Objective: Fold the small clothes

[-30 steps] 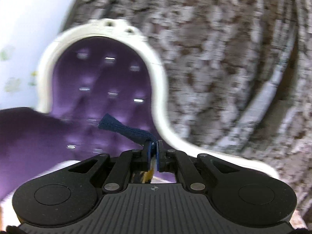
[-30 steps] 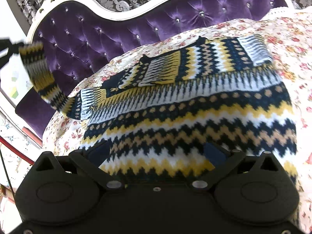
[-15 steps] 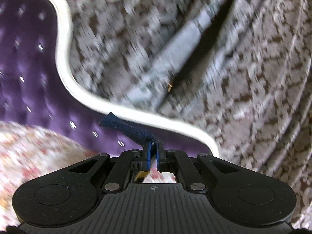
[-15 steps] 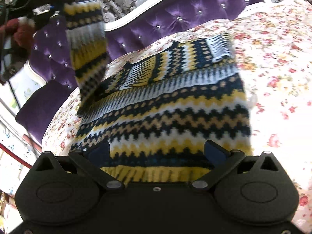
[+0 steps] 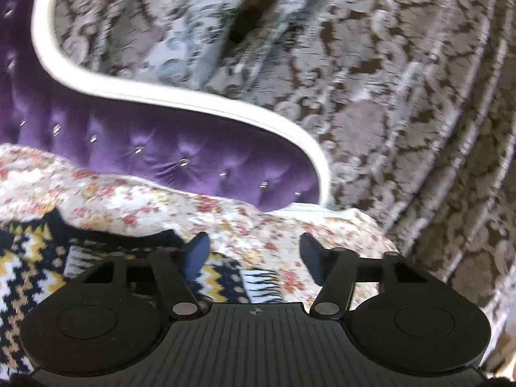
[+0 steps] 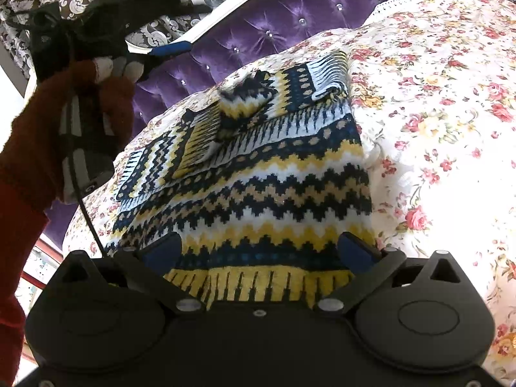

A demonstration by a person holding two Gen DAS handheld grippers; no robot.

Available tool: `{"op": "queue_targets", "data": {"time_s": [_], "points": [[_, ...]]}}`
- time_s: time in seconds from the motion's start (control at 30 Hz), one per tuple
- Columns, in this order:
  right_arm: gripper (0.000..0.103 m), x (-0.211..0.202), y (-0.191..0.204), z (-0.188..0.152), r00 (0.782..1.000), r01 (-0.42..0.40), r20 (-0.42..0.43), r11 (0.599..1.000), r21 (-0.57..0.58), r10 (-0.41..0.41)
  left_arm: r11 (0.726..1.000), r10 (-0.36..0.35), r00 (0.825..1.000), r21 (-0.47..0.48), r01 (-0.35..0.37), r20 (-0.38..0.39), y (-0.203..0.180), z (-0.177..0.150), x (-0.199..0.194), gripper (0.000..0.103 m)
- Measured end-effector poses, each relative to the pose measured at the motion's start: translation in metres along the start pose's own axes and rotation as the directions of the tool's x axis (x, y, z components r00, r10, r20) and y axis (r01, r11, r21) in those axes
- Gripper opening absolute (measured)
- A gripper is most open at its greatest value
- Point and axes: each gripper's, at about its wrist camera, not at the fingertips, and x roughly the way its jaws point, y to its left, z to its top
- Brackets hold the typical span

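- The bed, under a floral cover, fills the right wrist view; its purple headboard and the patterned curtain stand behind it.
- The sweater, knitted in navy, yellow and white zigzags, lies flat on the cover. Its long axis runs from the ribbed hem just ahead of the right gripper up toward the headboard.
- Both sleeves lie folded across the chest. The left sleeve runs slantwise from the sweater's left edge, and the right sleeve crosses near the collar with its cuff at the right edge.
- The right gripper has its fingers spread wide and holds nothing. The hem lies between and just beyond its tips; whether the pads touch the knit I cannot tell.
- The left gripper is likewise spread and empty. In its own view it looks down on the collar end of the sweater, with floral cover between its tips. In the right wrist view it is raised above the sweater's left side, clear of the cloth, in a gloved hand.
- Judgement: with the sleeves in, what is left is the lengthwise fold, hem brought up to the collar.
- The right gripper is much the nearer to the hem and faces along the long axis, so it is well placed for a hem corner. The left would have to come down and back toward the hem to take the other corner.
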Motion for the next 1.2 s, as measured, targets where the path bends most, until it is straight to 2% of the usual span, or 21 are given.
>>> {"op": "queue_targets", "data": {"time_s": [0.07, 0.13, 0.2, 0.27, 0.4, 0.53, 0.6, 0.67, 0.87, 1.0, 1.1, 1.2], "points": [[0.103, 0.000, 0.002, 0.000, 1.000, 0.002, 0.001, 1.000, -0.007, -0.002, 0.998, -0.005, 1.000, 0.057, 0.004, 0.016, -0.006, 0.003, -0.009, 0.073], [0.103, 0.000, 0.003, 0.000, 1.000, 0.003, 0.001, 1.000, -0.015, -0.003, 0.993, 0.024, 0.999, 0.115, -0.029, 0.044, -0.007, 0.007, -0.021, 0.075], [0.103, 0.001, 0.005, 0.003, 1.000, 0.007, 0.002, 1.000, -0.027, -0.007, 0.984, 0.072, 0.995, 0.155, -0.082, 0.064, -0.002, 0.008, -0.032, 0.081], [0.103, 0.002, 0.007, 0.005, 1.000, 0.011, 0.002, 0.999, -0.040, -0.011, 0.968, 0.155, 0.986, 0.188, -0.163, 0.061, 0.007, 0.007, -0.039, 0.083], [0.103, 0.007, 0.015, 0.011, 1.000, 0.021, 0.000, 0.997, -0.074, -0.021, 0.929, 0.315, 0.949, 0.198, -0.313, 0.027, 0.045, -0.005, -0.046, 0.083], [0.103, 0.012, 0.026, 0.020, 1.000, 0.025, 0.009, 0.991, -0.128, -0.024, 0.883, 0.451, 0.892, 0.163, -0.441, -0.027, 0.091, -0.028, -0.048, 0.083], [0.103, 0.015, 0.032, 0.026, 0.999, 0.036, 0.026, 0.986, -0.161, -0.032, 0.876, 0.476, 0.877, 0.123, -0.466, -0.071, 0.111, -0.038, -0.049, 0.083], [0.103, 0.020, 0.040, 0.035, 0.997, 0.061, 0.053, 0.976, -0.208, -0.051, 0.861, 0.507, 0.854, 0.105, -0.498, -0.114, 0.127, -0.048, -0.048, 0.082], [0.103, 0.051, 0.061, 0.069, 0.986, 0.158, 0.107, 0.939, -0.306, -0.131, 0.822, 0.569, 0.808, 0.138, -0.552, -0.155, 0.148, -0.076, -0.040, 0.083], [0.103, 0.079, 0.070, 0.086, 0.978, 0.203, 0.112, 0.912, -0.356, -0.174, 0.797, 0.597, 0.797, 0.181, -0.576, -0.091, 0.144, -0.093, -0.042, 0.087], [0.103, 0.099, 0.076, 0.093, 0.973, 0.229, 0.111, 0.894, -0.384, -0.201, 0.793, 0.603, 0.795, 0.158, -0.589, -0.062, 0.143, -0.102, -0.043, 0.088], [0.102, 0.122, 0.080, 0.097, 0.969, 0.245, 0.103, 0.881, -0.404, -0.223, 0.795, 0.601, 0.796, 0.151, -0.588, -0.065, 0.144, -0.101, -0.043, 0.089]]}}
